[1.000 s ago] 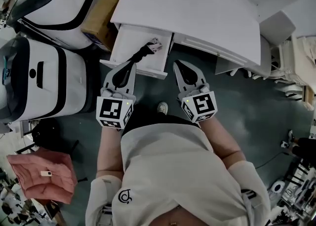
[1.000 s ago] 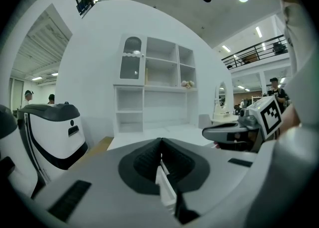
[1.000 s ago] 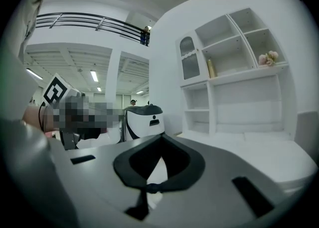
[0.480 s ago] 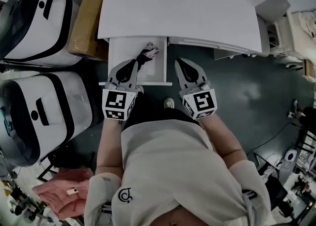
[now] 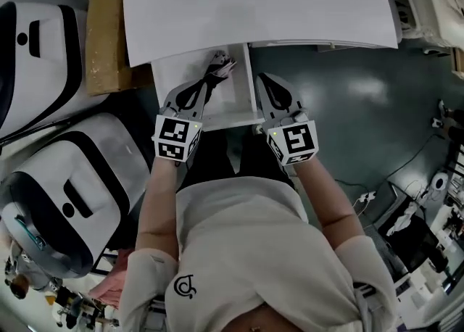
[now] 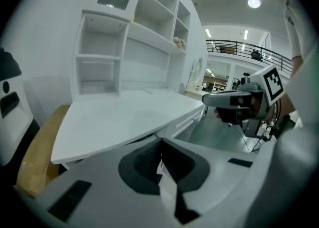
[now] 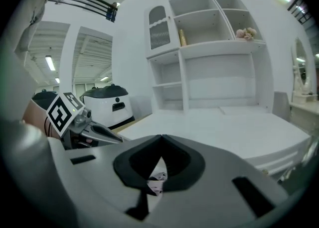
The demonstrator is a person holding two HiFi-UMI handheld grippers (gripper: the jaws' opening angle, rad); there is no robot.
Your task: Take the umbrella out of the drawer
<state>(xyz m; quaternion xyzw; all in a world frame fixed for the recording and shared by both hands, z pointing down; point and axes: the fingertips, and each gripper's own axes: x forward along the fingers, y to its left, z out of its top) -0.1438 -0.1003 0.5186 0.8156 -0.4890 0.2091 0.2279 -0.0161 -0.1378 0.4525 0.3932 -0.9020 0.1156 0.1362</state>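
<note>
We find the umbrella (image 5: 216, 71) lying in the open drawer (image 5: 170, 80) under the white surface (image 5: 254, 4). Left tongs (image 5: 196, 88), pressed together and empty, hover at its 7 o'clock. Right tongs (image 5: 262, 80), likewise pressed together, are at its 3 o'clock.

Cardboard box (image 5: 105, 33) stands beside the white desk (image 5: 254, 4).

Bright, even indoor lighting. A ceiling lamp (image 6: 254, 3) glares upper right in the left gripper view; both gripper views curve strongly, with black corners and blurred foregrounds.
</note>
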